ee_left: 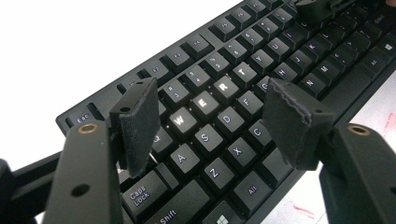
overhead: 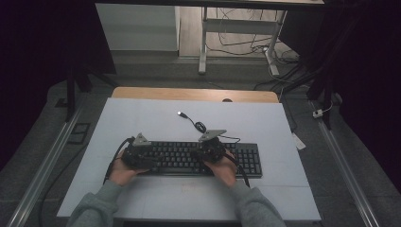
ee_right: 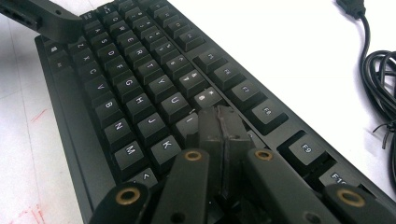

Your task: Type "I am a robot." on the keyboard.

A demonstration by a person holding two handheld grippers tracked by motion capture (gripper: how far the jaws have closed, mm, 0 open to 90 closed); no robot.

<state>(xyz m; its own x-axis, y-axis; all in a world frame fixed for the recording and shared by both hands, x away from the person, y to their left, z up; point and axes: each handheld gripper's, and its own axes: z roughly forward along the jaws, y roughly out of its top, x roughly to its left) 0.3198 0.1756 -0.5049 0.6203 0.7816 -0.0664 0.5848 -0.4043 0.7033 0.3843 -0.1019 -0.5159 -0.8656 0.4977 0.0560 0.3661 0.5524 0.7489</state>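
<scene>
Keyboard (overhead: 203, 158) lies flat on the white bench (overhead: 142, 118), near its front edge, long axis running left to right across the person's front, key legends upright toward the person, cable (overhead: 194, 124) trailing off the rear edge. Work appears to be at the key-pressing stage: the right hand-held gripper (ee_right: 219, 122), clenched on nothing, has its tips at the keys just right of the I and K keys (contact cannot be confirmed). The left hand-held gripper (ee_left: 212, 119) hovers released over the letter block's left end.
</scene>
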